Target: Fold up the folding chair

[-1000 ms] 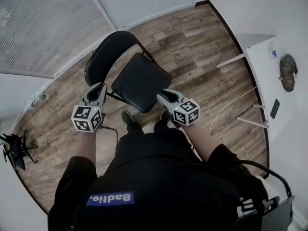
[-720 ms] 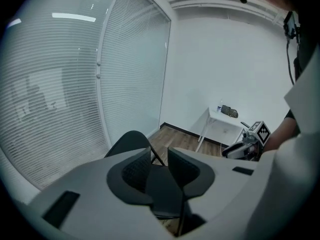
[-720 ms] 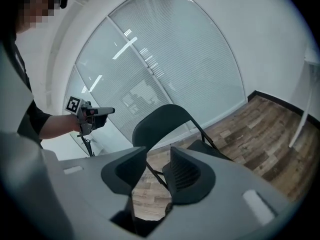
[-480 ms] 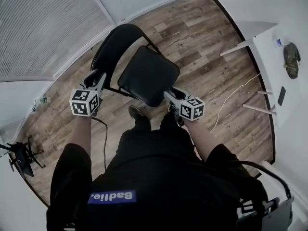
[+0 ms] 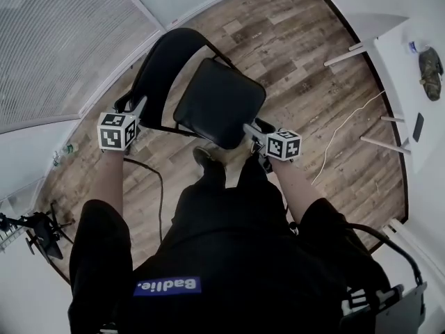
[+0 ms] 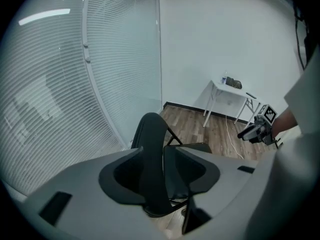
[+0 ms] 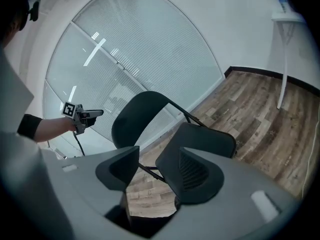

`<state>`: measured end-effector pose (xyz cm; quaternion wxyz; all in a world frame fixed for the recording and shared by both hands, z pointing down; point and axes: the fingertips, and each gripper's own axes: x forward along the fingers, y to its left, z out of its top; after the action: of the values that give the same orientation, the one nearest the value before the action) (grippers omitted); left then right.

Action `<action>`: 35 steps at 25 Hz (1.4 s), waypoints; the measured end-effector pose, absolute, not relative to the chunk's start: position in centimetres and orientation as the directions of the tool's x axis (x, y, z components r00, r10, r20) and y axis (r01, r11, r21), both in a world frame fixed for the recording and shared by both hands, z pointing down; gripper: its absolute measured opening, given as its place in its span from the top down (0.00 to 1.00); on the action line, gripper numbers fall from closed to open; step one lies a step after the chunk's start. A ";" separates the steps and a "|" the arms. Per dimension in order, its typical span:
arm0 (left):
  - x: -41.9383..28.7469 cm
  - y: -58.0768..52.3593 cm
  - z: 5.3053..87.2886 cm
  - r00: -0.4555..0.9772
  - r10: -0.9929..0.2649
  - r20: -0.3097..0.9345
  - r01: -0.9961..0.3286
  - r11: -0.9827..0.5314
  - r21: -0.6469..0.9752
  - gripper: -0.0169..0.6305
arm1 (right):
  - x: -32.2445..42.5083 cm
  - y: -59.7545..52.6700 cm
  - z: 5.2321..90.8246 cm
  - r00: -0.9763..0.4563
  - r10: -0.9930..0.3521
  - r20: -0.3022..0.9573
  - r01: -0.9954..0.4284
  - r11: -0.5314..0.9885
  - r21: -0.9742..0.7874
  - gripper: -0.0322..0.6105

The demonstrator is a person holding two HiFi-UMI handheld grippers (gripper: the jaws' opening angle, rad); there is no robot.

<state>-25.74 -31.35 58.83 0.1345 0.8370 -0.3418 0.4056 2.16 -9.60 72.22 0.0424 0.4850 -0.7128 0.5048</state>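
1. The folding chair (image 5: 217, 101) stands unfolded on the wooden floor (image 5: 306, 61), just ahead of the person.
2. The left gripper (image 5: 140, 106), at the left edge of the backrest (image 5: 163, 61), has just been opening its jaws. The backrest seems to sit between them, ungripped.
3. The right gripper (image 5: 250, 128), by the seat's near right corner, has also been opening, released, with only floor showing between its jaws.

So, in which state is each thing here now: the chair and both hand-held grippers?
folding chair: unfolded, standing, seat down.
left hand-held gripper: open, jaws have just been opening, backrest between them, unpressed.
right hand-held gripper: open, jaws have just been opening, nothing between them.
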 end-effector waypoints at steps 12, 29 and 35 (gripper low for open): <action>-25.4 -37.4 66.1 0.339 -0.399 0.852 -0.618 -0.778 -0.118 0.65 | 5.1 -8.5 85.0 -0.488 -0.580 0.652 -0.697 -0.191 -0.692 0.53; -24.5 -40.2 72.7 0.288 -0.383 0.878 -0.552 -0.815 -0.174 0.57 | 6.4 -8.8 103.0 -0.468 -0.623 0.627 -0.546 -0.354 -0.760 0.26; -23.4 -40.7 73.8 0.311 -0.385 0.869 -0.542 -0.823 -0.170 0.58 | 6.5 -9.1 107.6 -0.458 -0.610 0.646 -0.541 -0.386 -0.748 0.26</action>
<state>-23.42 -40.73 73.77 0.0770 0.8059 -0.2877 0.5117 6.50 -9.15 107.58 -0.0267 0.5198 -0.5536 0.6501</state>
